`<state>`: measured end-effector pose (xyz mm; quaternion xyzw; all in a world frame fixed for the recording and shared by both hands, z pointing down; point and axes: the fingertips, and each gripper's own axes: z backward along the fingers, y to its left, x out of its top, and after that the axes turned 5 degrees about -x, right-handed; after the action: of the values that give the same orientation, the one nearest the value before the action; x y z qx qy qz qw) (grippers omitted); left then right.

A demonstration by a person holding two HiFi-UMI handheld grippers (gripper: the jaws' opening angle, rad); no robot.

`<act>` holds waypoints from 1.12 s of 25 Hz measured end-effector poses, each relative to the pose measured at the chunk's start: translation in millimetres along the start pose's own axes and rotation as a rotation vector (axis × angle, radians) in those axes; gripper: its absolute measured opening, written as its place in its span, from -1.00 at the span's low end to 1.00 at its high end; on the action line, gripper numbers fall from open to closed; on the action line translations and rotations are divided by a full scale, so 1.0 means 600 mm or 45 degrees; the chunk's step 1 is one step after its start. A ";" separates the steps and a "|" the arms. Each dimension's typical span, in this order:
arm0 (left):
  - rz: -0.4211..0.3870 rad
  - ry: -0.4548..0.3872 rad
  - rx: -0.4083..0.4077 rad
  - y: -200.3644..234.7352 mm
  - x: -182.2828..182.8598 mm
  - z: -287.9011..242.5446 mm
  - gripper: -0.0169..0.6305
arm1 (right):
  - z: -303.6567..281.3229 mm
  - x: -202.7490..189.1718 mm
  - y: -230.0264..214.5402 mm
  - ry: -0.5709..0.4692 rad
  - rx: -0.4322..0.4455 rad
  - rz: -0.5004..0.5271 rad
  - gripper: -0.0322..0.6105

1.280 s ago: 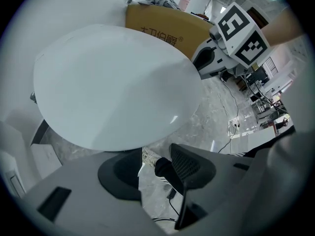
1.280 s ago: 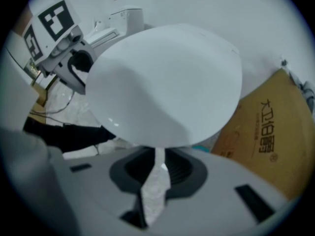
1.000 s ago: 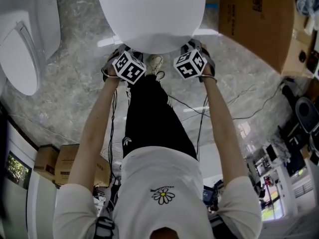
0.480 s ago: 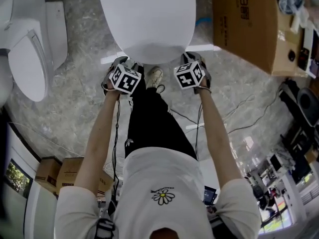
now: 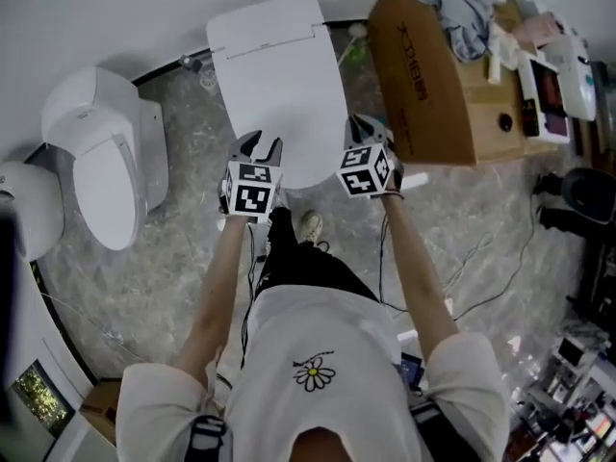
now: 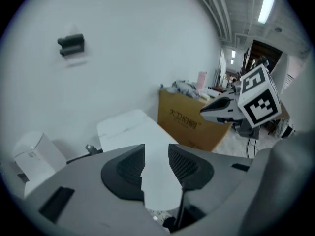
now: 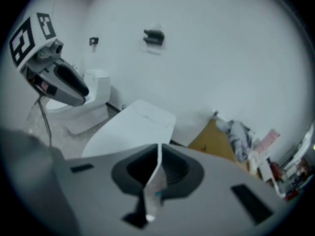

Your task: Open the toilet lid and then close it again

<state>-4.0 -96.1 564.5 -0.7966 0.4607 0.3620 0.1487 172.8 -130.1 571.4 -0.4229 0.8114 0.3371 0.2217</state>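
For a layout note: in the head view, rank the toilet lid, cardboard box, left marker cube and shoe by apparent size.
Toilet lid and cardboard box: about alike, no ranking.
Then left marker cube, nearer the camera.
Smallest: shoe.

Camera layout: one head view, two gripper views.
The head view looks steeply down onto the white rounded plastic toilet lid [image 5: 284, 94]. Each gripper view sits close behind its own jaws, facing the plain white wall [image 6: 147, 43]; all three share the lid and the brown cardboard box [image 5: 416, 89].
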 end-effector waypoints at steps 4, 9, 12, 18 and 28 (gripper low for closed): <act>-0.134 -0.344 0.124 -0.013 0.185 0.136 -0.51 | 0.147 0.178 -0.064 -0.359 -0.184 0.017 -0.78; -0.205 -0.722 0.194 -0.062 0.345 0.294 -0.63 | 0.313 0.312 -0.095 -0.729 -0.181 -0.145 -0.78; -0.216 -0.894 0.232 -0.099 0.388 0.373 -0.82 | 0.391 0.332 -0.108 -0.865 -0.174 -0.270 -0.78; -0.154 -1.055 0.240 -0.119 0.415 0.467 -0.87 | 0.513 0.348 -0.118 -1.030 -0.231 -0.431 -0.79; -0.186 -1.142 0.241 -0.094 0.438 0.506 -0.87 | 0.543 0.373 -0.111 -1.079 -0.298 -0.399 -0.80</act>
<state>-7.6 -57.4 160.8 -0.5746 0.3245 0.6159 0.4304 131.0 -38.8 183.2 -0.3876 0.5321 0.5320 0.5325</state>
